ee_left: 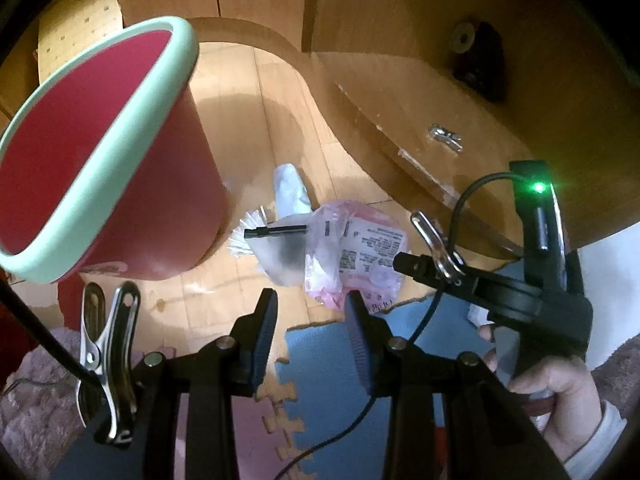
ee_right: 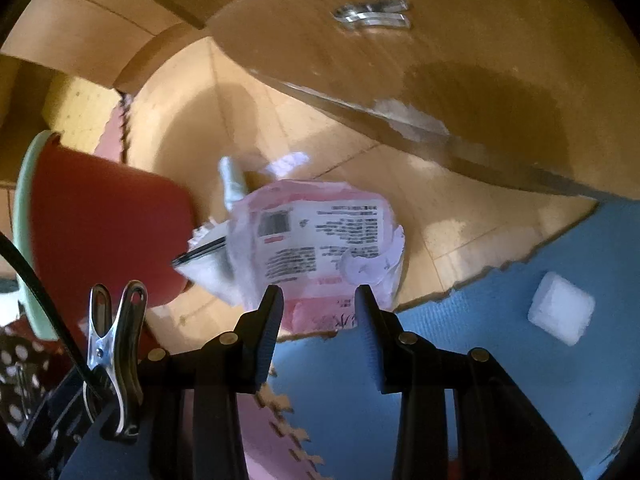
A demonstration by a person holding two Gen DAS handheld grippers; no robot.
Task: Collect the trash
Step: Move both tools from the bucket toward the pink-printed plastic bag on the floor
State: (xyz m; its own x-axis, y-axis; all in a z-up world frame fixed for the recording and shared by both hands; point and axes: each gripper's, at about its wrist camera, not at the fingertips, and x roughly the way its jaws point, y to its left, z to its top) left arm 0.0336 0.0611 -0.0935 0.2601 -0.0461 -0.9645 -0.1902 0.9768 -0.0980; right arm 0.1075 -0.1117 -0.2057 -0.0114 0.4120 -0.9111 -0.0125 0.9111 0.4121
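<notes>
A pile of trash lies on the wood floor: a crumpled pink wrapper [ee_left: 360,252] with a printed label, a clear bag with a black strip [ee_left: 276,240] and a white tissue [ee_left: 290,194]. A red bin [ee_left: 100,168] with a pale green rim stands tilted to its left. My left gripper [ee_left: 311,300] hangs open just short of the pile, nothing between its fingers. My right gripper [ee_right: 319,294] is open too, its tips framing the near edge of the pink wrapper [ee_right: 320,236]; whether they touch it is unclear. It also shows in the left wrist view, the right gripper [ee_left: 408,264] held in a hand.
A curved low wooden table [ee_left: 500,128] overhangs the floor on the right, with a metal clip [ee_left: 446,138] and a black object [ee_left: 480,60] on it. Blue foam mat [ee_right: 460,360] and pink mat pieces lie near me. A white square wad [ee_right: 560,308] rests on the blue mat.
</notes>
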